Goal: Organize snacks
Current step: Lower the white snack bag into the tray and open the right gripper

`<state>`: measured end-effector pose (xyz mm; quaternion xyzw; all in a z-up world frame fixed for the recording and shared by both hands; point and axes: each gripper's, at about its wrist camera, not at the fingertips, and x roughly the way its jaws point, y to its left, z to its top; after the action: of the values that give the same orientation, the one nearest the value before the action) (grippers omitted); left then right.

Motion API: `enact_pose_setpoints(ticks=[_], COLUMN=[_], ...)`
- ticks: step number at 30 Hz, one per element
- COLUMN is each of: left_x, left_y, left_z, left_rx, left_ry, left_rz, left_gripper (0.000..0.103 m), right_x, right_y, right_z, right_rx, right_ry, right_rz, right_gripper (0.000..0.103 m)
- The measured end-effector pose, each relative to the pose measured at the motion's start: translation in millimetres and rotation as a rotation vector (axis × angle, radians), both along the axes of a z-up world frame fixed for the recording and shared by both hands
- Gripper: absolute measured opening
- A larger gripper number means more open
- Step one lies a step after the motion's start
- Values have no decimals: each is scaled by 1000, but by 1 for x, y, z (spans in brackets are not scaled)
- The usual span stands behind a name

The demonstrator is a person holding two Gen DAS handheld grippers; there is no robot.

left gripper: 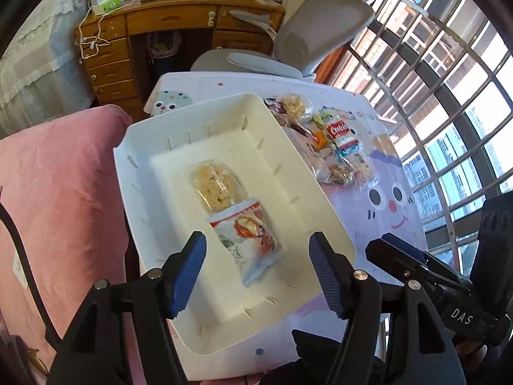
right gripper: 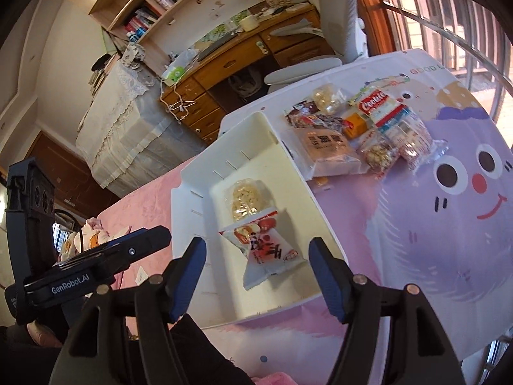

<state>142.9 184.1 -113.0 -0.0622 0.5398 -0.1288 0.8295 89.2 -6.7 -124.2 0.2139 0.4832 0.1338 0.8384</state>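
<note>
Cartoon-print tablecloth (right gripper: 433,240) under you, white bin (left gripper: 154,147) at its left end. Both your left gripper (left gripper: 258,276) and right gripper (right gripper: 258,276) hang half-open, empty, over the red-and-white packet (right gripper: 267,250) inside it. The loose snack pile (right gripper: 362,134) lies beyond, rightward, nearer your right.

Bright daylight from window (left gripper: 449,102); fisheye edges warped, dark.

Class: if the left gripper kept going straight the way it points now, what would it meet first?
Most likely the red-and-white snack packet lying in the white bin; it sits between the open left gripper fingers' line, though depth is uncertain.
</note>
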Motion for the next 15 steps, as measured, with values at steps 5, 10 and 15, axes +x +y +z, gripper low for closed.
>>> enact_pose_setpoints(ticks=[5, 10, 15], left_x=[-2, -2, 5], left_y=[-17, -44, -72], left_z=[-4, -3, 11], left_rx=[14, 58, 104], left_ry=[24, 62, 64], left_rz=[-78, -204, -322], left_gripper=[67, 67, 72], right_x=[-16, -32, -44], right_y=[-13, -29, -49], right_z=[-5, -7, 1], right_rx=[-18, -45, -91], right_ry=[32, 73, 78], right_rz=[-64, -120, -168], right_gripper=[67, 67, 67])
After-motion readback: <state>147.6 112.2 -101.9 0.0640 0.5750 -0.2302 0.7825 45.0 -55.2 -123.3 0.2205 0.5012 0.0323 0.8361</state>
